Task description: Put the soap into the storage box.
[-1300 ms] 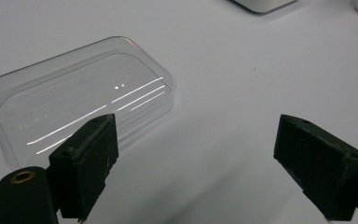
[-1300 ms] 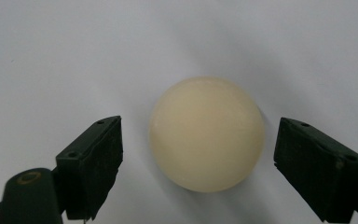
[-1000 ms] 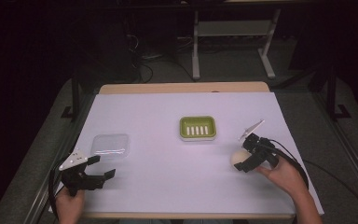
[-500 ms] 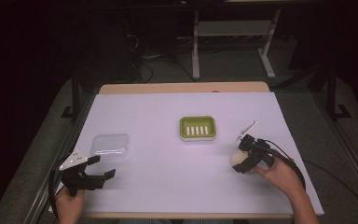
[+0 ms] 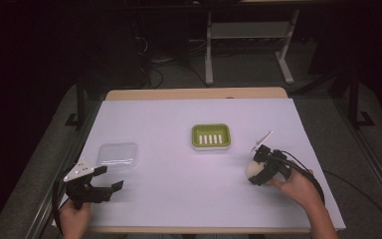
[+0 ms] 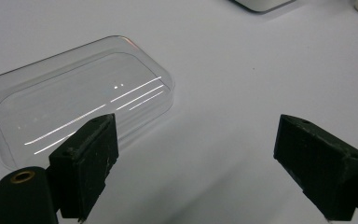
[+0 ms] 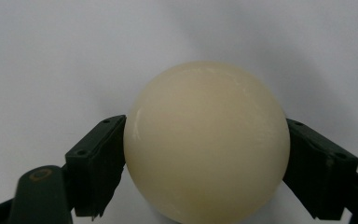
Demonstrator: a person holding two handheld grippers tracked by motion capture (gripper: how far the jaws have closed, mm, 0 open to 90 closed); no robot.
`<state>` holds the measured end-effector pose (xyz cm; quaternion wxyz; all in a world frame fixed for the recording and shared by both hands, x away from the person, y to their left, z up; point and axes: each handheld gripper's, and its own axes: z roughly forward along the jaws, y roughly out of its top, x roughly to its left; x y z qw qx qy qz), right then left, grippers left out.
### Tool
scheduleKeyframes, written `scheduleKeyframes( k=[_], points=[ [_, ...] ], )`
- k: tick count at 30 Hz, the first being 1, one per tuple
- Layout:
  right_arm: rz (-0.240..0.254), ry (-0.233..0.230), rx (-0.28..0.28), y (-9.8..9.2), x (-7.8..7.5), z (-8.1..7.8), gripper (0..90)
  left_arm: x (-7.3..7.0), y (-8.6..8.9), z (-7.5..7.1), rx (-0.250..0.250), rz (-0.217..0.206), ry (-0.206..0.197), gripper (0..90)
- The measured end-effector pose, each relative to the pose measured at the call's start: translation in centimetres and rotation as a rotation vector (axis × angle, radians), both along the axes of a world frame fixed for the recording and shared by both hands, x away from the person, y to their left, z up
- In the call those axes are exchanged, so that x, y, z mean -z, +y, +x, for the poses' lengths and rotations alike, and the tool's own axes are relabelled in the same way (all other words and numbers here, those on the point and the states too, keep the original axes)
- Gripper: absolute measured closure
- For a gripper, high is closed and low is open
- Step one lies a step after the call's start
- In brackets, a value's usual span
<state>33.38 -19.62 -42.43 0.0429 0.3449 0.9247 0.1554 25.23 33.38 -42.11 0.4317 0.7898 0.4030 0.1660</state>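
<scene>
At the worktop's right edge, the right claw point(image 5: 256, 169) has just been closing and now pinches the soap point(image 7: 206, 140) (ready to lift); left claw point(image 5: 110, 178) stays spread beside the lid point(image 6: 74, 98)

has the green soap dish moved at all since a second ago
No. In the high view the green soap dish sits at the same spot on the white table cover, still midway between the clear lid and the right tongs.

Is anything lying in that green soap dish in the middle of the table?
No, the green rectangular soap dish holds nothing in the high view; its pale drain slots lie uncovered.
</scene>
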Motion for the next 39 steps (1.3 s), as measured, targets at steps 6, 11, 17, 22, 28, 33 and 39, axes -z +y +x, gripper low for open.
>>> scheduleKeyframes(
  k=[6,11,17,22,28,33,39],
  points=[
    [-0.006,0.0,-0.003,0.09,0.03,0.0,21.6,0.02,0.0,0.01,-0.001,-0.003,-0.002,12.9],
    [-0.014,-0.004,-0.003,0.12,0.03,0.01,23.3,0.02,-0.02,0.02,-0.002,-0.005,0.0,12.9],
    [-0.014,-0.005,-0.003,0.1,0.01,0.02,23.6,0.03,-0.01,0.01,-0.002,-0.004,-0.002,12.9],
    [-0.01,-0.002,-0.006,0.06,0.0,0.08,23.7,0.05,0.04,0.04,0.002,0.001,0.0,12.9],
    [-0.005,0.012,-0.002,-0.03,-0.08,0.17,23.9,0.04,0.04,0.03,0.0,-0.002,-0.001,12.9],
    [0.018,0.017,0.004,-0.36,-0.27,0.2,23.9,0.05,0.07,0.04,-0.001,-0.002,0.001,12.9],
    [0.039,0.011,0.008,-0.58,-0.84,0.28,23.9,0.06,0.0,0.02,-0.005,-0.012,-0.001,12.9]
  ],
)
